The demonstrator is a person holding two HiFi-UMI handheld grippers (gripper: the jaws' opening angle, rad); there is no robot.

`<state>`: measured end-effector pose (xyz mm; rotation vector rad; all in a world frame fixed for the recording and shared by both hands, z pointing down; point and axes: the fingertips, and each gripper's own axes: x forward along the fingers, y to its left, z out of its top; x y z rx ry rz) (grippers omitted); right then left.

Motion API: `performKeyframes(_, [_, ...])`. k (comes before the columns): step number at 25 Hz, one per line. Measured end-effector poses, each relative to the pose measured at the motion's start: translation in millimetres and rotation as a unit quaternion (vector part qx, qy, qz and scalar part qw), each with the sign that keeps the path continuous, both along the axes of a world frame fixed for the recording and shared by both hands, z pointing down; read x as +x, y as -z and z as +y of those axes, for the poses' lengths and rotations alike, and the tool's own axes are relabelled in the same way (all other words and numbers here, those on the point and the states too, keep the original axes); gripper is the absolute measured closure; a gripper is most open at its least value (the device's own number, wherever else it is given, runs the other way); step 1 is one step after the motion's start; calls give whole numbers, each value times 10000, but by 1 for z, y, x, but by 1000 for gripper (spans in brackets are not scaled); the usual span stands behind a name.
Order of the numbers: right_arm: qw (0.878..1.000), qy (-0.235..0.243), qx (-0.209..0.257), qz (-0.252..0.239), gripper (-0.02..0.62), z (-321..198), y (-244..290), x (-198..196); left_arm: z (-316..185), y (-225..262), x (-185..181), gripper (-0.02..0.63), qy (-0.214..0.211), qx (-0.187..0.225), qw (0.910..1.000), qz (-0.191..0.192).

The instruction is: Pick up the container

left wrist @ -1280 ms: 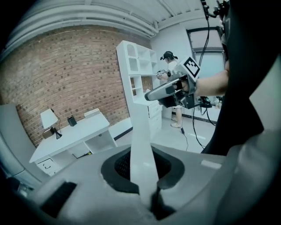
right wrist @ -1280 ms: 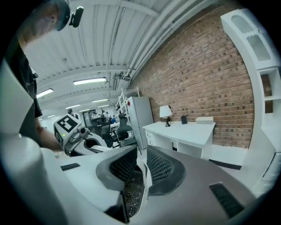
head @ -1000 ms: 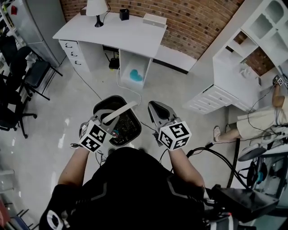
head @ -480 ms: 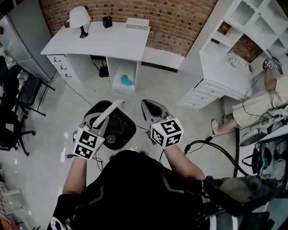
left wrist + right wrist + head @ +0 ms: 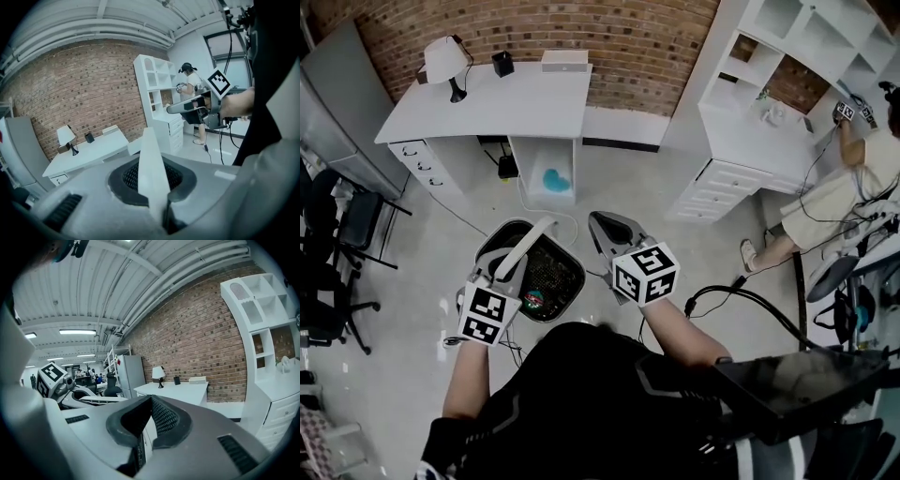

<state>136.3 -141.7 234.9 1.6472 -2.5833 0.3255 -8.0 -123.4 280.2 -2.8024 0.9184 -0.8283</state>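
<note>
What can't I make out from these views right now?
- Head view: what lies in the container is too small to name.
- Left gripper view: the container's body is hidden below the left gripper; only its white handle shows.
- No view shows whether the container clears the floor.

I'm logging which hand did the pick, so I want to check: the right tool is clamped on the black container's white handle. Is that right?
No. It is the left tool, not the right tool, that is clamped on the white handle of the black container. The left gripper view shows the handle between its jaws.
</note>
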Motion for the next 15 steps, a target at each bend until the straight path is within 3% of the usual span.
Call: performKeyframes(15, [10000,-11,53,55,588,-5,6,10,0,-2,5,577,-31,-84,9999,74])
